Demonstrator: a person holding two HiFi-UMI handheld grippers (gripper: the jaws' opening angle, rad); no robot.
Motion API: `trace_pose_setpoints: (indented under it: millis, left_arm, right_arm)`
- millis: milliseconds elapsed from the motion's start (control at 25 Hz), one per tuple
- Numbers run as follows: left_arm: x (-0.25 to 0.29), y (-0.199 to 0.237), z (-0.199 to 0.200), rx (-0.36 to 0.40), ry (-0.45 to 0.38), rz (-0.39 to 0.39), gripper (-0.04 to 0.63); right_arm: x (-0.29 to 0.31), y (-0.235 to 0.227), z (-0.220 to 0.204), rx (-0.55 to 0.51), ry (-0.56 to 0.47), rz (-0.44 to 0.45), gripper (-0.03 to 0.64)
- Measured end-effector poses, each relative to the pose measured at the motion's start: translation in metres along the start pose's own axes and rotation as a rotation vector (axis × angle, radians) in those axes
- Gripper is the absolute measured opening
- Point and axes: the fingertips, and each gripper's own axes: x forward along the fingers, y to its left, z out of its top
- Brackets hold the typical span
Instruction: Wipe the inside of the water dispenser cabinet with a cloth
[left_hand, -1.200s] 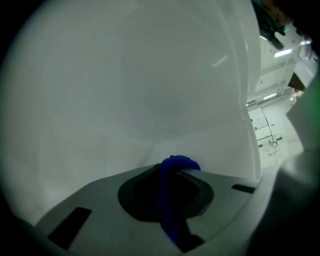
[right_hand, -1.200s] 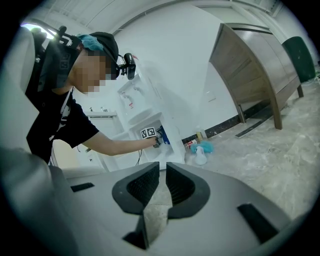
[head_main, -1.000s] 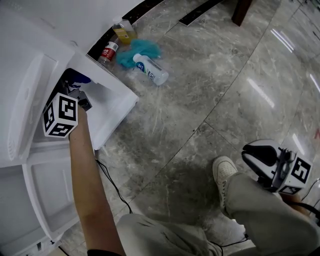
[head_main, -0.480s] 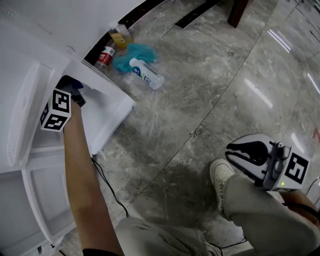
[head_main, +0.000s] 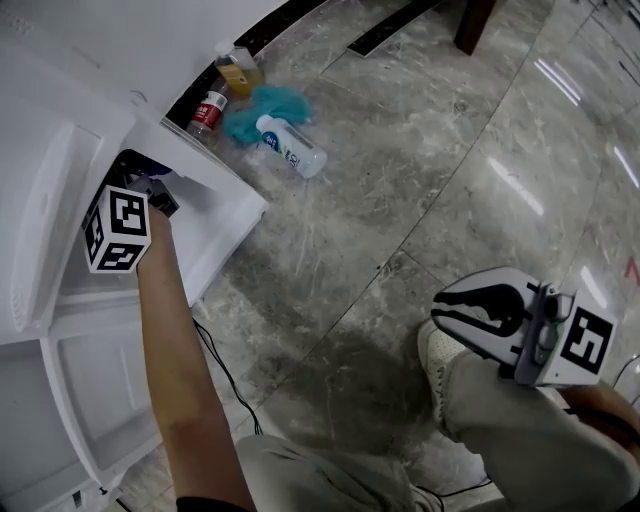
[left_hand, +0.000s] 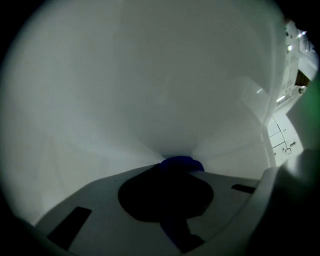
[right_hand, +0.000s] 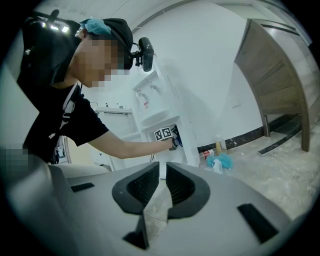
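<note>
Tightly shut, left fingers (left_hand: 142, 196) on cloth (left_hand: 183, 163) (blue)

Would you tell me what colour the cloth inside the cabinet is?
The cloth is dark blue; left gripper view.

Head view: high up, aimed steeply down at the floor (head_main: 400, 200). Cabinet (head_main: 225, 215) at 9 o'clock, left gripper (head_main: 152, 190) in its mouth.

Left gripper view: inside the cabinet, hard against its white inside, cloth (left_hand: 181, 164) at 6 o'clock.

Right gripper view: low, about level, well off, facing back. Shares cabinet, left gripper and bottle (head_main: 290, 143) with head view.
</note>
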Motion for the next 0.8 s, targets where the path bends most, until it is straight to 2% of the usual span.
trace_pose_setpoints:
  millis: [280,520,680,800]
  left_arm:
    - [0.003,0.002,-0.002,-0.025,-0.018,0.032,0.028]
    - [0.019,0.015,-0.005,-0.062,-0.038,0.100,0.028]
    - [0.014,0.014,-0.004,-0.082,-0.044,0.104,0.028]
    - [-0.004,0.001,-0.002,-0.126,-0.060,0.069,0.028]
  right_arm:
    - [-0.006,-0.006,-0.001,0.010,-0.002,-0.016,0.035]
    - [-0.013,-0.010,-0.005,0.008,0.009,-0.031,0.035]
    - [-0.015,-0.008,-0.006,0.010,0.007,-0.035,0.035]
    - [-0.014,-0.005,-0.008,0.013,0.004,-0.027,0.035]
